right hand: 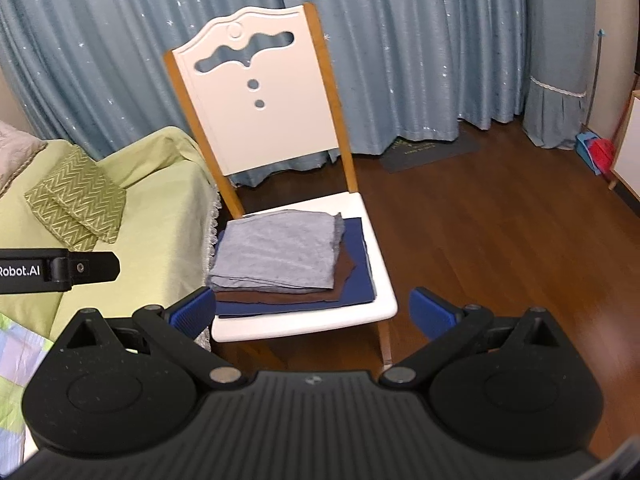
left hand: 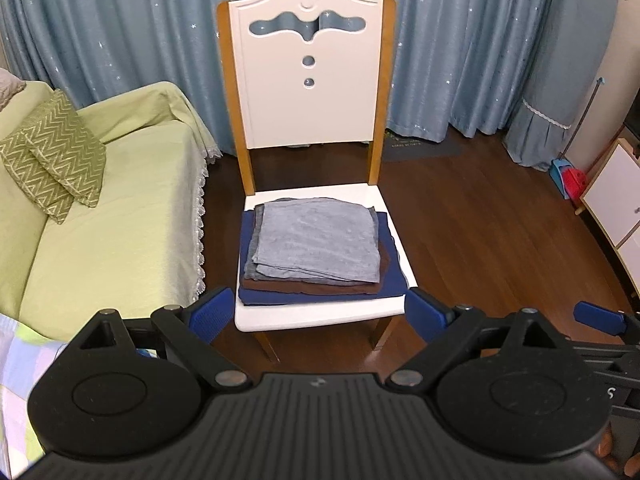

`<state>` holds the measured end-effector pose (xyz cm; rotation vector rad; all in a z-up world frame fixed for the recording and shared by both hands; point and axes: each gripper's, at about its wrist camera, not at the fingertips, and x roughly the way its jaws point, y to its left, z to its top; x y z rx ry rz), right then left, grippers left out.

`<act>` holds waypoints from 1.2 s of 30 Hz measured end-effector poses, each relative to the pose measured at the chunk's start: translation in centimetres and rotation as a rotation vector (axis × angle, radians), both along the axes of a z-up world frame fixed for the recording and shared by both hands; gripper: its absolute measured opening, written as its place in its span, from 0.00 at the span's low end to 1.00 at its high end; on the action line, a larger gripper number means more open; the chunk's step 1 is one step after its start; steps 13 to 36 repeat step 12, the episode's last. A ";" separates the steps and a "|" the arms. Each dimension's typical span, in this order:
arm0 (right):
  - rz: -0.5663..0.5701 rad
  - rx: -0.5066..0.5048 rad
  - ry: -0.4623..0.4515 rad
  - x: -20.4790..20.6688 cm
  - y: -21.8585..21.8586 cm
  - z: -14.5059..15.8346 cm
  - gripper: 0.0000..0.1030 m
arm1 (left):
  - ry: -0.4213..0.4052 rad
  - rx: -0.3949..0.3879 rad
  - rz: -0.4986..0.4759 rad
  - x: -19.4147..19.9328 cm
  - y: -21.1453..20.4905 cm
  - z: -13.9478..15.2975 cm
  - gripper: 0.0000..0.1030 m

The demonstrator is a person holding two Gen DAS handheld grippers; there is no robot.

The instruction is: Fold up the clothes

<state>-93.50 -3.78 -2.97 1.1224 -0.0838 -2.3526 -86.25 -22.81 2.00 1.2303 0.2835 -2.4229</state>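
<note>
A stack of folded clothes (left hand: 316, 246) lies on the white chair seat (left hand: 320, 314): a grey piece on top, a brown one under it, a dark blue one at the bottom. The stack also shows in the right wrist view (right hand: 280, 252) on the chair seat (right hand: 304, 322). My left gripper (left hand: 320, 312) is open and empty, held in front of the seat's front edge. My right gripper (right hand: 314, 312) is open and empty, in front of the seat. The right gripper's blue finger (left hand: 600, 316) shows at the right of the left wrist view.
A sofa with a green cover (left hand: 120, 208) and a zigzag cushion (left hand: 56, 156) stands left of the chair. Blue curtains (left hand: 460, 40) hang behind. Dark wood floor (left hand: 500, 240) lies to the right, with a white cabinet (left hand: 616, 196) at the far right. A patterned cloth (right hand: 16, 364) lies at lower left.
</note>
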 end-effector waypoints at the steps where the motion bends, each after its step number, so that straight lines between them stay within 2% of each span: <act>1: 0.005 0.005 -0.003 -0.4 0.0 0.1 0.99 | 0.000 0.016 0.006 -0.2 -0.2 0.3 0.91; 11: 0.076 0.028 -0.047 -2.8 -0.8 1.4 0.99 | -0.013 0.080 0.045 -1.7 -0.2 1.9 0.89; 36: 0.083 0.029 -0.053 -3.0 -0.8 1.5 0.99 | -0.014 0.079 0.048 -1.8 -0.2 2.0 0.89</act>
